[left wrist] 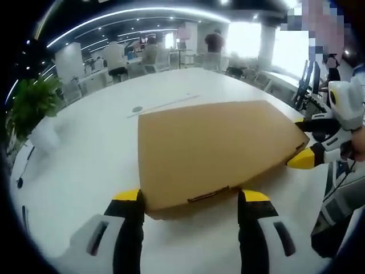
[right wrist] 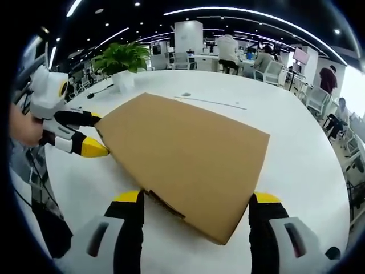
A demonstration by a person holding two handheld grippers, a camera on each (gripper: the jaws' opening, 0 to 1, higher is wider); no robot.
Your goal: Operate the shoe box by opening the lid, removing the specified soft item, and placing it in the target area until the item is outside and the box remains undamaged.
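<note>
Box (left wrist: 214,151) flat on table (left wrist: 85,154), lid closed. Left gripper (left wrist: 191,197) jaws wide apart, empty, astride one short end; right gripper (right wrist: 197,198) likewise at opposite end. Long axis running between both.

closed shoe box (left wrist: 214,151) on white table (left wrist: 85,171), left hand-held gripper (left wrist: 191,200) straddling its edge
</note>
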